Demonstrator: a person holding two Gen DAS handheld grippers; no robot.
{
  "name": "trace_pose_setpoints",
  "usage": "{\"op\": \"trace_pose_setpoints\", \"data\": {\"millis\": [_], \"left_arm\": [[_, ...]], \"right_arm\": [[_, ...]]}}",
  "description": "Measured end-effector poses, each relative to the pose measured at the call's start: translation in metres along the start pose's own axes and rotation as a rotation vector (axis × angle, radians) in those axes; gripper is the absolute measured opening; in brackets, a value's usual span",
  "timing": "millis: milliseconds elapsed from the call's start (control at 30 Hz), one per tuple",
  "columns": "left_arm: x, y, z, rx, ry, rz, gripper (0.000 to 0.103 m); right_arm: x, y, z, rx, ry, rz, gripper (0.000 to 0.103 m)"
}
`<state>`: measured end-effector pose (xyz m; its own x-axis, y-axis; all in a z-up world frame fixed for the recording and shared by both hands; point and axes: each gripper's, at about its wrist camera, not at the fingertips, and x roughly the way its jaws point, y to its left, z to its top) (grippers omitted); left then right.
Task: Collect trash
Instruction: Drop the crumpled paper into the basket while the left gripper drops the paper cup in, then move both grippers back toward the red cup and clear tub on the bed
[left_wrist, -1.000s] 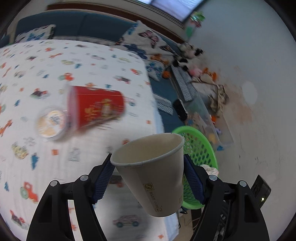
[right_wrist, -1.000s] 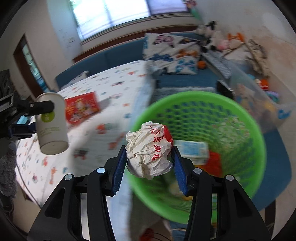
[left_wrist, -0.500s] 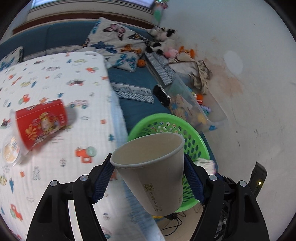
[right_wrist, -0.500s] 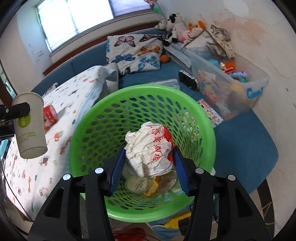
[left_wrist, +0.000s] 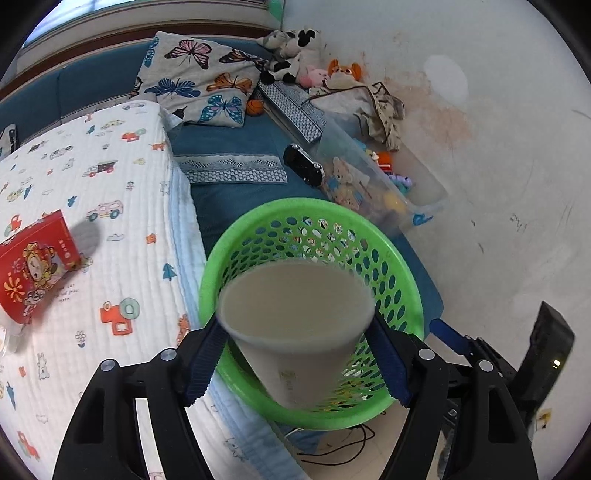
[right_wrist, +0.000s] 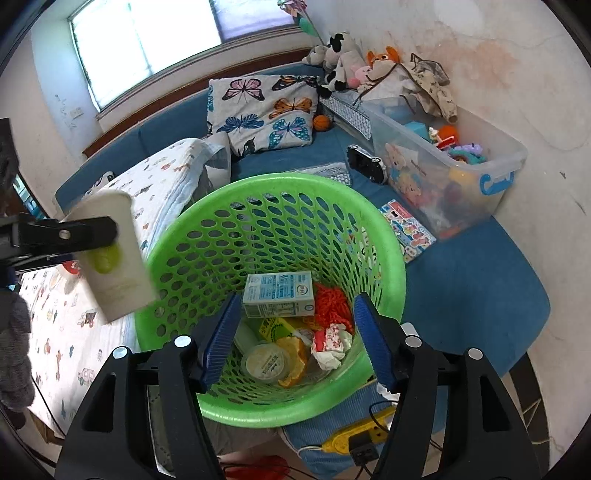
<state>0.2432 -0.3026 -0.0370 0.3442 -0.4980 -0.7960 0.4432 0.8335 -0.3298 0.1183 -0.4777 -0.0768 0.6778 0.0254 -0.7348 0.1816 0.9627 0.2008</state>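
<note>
The left gripper (left_wrist: 295, 360) clamps a white paper cup (left_wrist: 295, 317), mouth toward the camera, just over the near-left rim of the green basket (left_wrist: 400, 273). From the right wrist view the same cup (right_wrist: 114, 258) hangs at the basket's left edge and bears a green logo, too blurred to read.

The right gripper (right_wrist: 297, 338) is over the basket (right_wrist: 384, 236) with its jaws opening and nothing between them. The crumpled paper ball (right_wrist: 330, 345), white with red print, lies down in the basket on the right side of the heap. Its print cannot be read.

Around it in the basket are a small white-and-blue carton (right_wrist: 279, 295) with a nutrition table on its side (text too small to read), an orange net (right_wrist: 332, 304), a round lidded tub (right_wrist: 266, 363) and orange peel (right_wrist: 295, 356).

On the quilt (left_wrist: 122, 206) to the left lies a red cup (left_wrist: 31, 273) on its side, printed with cartoon figures and gold characters that are not legible. At far right stands a clear toy bin (right_wrist: 491, 173) with a teddy-bear sticker.
</note>
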Motion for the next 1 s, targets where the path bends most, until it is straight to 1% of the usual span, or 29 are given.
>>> {"op": "trace_pose_setpoints", "data": {"millis": [200, 300, 533, 700, 1000], "left_arm": [[0.006, -0.006, -0.002, 0.021, 0.014, -0.009, 0.072], [0.004, -0.007, -0.003, 0.028, 0.013, -0.009, 0.075], [-0.016, 0.007, -0.01, 0.031, -0.012, 0.0, 0.075], [-0.039, 0.025, -0.019, 0.038, -0.052, 0.062, 0.075], [-0.085, 0.089, -0.035, -0.044, -0.131, 0.171, 0.075]], "right_arm": [[-0.007, 0.002, -0.003, -0.005, -0.011, 0.01, 0.065], [-0.01, 0.004, -0.002, -0.01, -0.017, 0.017, 0.065], [-0.018, 0.021, 0.0, -0.038, -0.031, 0.043, 0.066], [-0.023, 0.036, 0.003, -0.062, -0.046, 0.069, 0.068], [-0.024, 0.081, 0.015, -0.111, -0.056, 0.15, 0.072]]}}
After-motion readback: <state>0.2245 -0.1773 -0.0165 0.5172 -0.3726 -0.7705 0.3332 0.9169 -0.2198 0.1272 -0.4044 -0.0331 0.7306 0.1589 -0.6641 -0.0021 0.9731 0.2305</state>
